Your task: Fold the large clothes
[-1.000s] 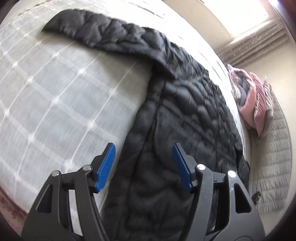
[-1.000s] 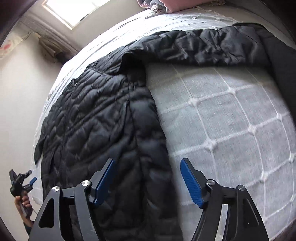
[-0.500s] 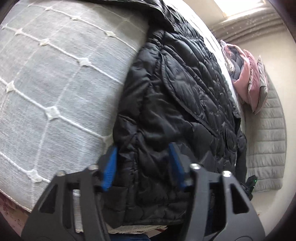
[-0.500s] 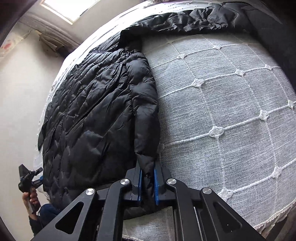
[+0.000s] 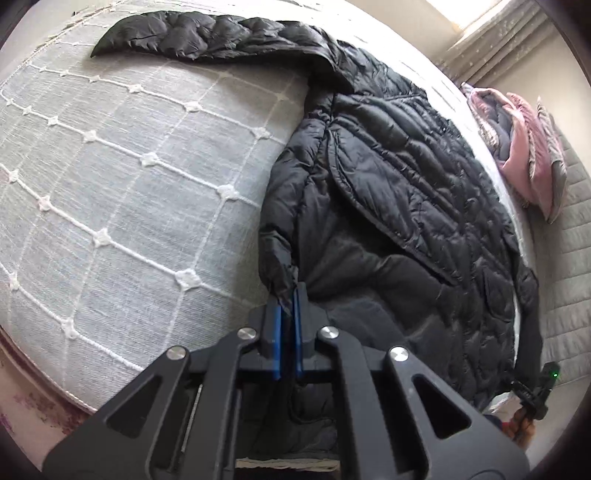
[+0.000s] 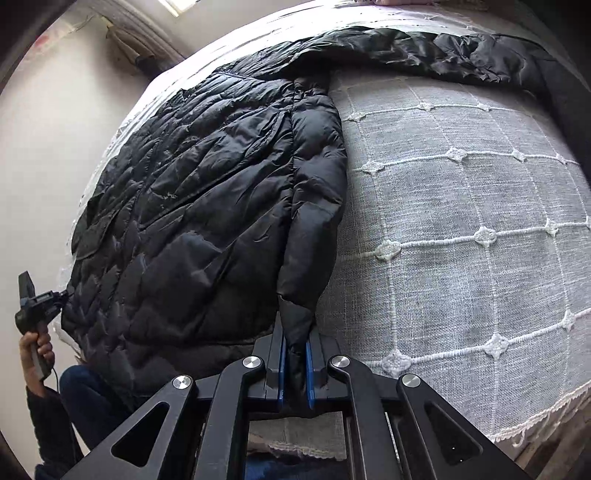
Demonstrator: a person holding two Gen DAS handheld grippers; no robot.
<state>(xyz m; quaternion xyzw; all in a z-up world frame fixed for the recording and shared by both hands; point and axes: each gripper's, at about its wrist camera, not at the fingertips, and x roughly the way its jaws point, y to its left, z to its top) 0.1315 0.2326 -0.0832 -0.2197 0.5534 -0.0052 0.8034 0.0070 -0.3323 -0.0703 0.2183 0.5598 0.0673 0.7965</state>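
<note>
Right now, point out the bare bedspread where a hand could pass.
Left wrist view: bare bedspread between the sleeve above and the jacket body. Right wrist view: bare patch below the other sleeve. Crowded: the jacket's hem, where left claw and right claw grip.

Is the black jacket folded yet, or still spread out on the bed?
Spread. The black jacket lies flat across the bed, one sleeve stretched sideways, the hem pinched.

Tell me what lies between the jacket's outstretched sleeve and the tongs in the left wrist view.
Bare grey bedspread with its white stitched grid; nothing else lies between the sleeve and the left tongs, as the left wrist view shows.
</note>
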